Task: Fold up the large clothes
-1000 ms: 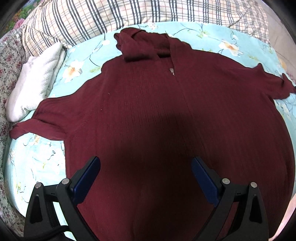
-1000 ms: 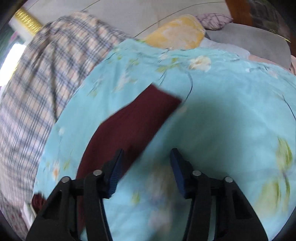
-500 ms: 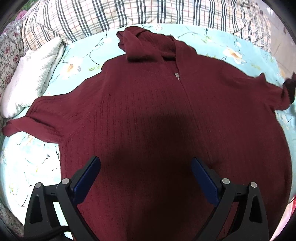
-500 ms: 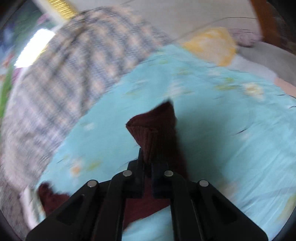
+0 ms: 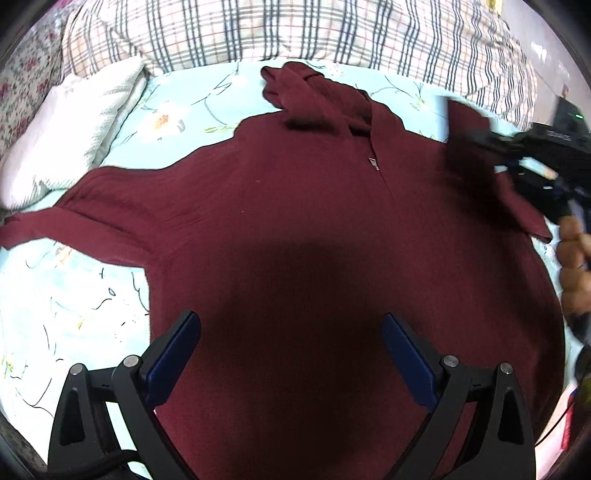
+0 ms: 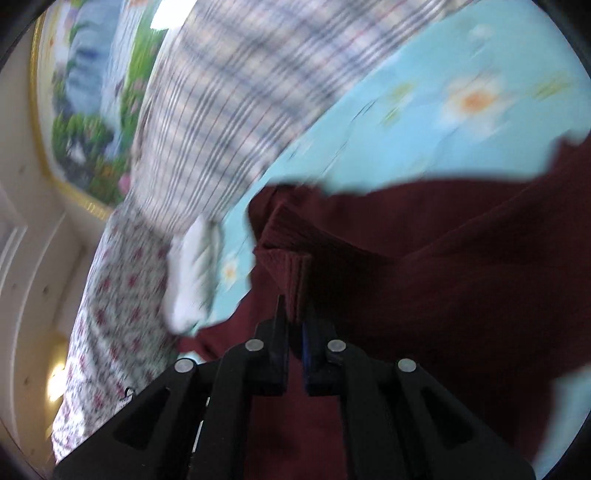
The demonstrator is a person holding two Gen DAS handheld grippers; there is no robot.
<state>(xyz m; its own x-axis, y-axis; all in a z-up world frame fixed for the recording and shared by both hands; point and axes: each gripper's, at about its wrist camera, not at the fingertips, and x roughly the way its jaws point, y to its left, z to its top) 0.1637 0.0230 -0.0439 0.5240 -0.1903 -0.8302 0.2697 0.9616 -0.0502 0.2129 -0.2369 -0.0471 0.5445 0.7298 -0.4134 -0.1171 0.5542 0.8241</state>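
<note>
The right gripper (image 6: 295,325), clamped on the dark red ribbed knit sweater's (image 5: 314,229) cuff (image 6: 286,275), has swung it inward over the body; the left gripper (image 5: 291,354) hovers spread wide, holding nothing.

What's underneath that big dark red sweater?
The maroon sweater lies on a light blue flowered bedsheet, which shows all around it. Whatever is beneath its middle is covered.

Floral sheet (image 5: 74,314), plaid quilt (image 5: 295,33), white towel (image 5: 70,125)
</note>
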